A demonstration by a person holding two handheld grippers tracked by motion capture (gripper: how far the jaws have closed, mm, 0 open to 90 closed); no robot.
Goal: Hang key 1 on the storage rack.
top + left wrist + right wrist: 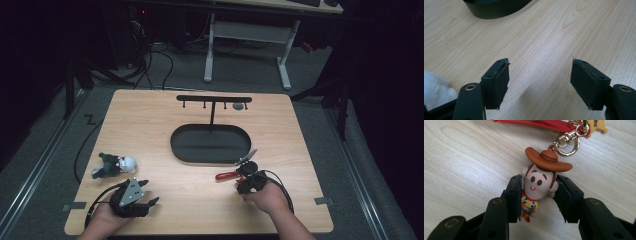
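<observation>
Currently the right hand-held gripper [537,195] holds the figure [537,183] by its head, low over the surface [190,200] near the tray [210,144]. Its rounded head may slip from the pads, and the red strap [536,123] could snag. The left hand-held gripper [539,82] stands wide, holding nothing, beside a plush toy [112,165].

Tray [180,145] mid-table, hook stand [213,99] behind it, plush toy [112,165] left, keychain figure [537,182] right
</observation>
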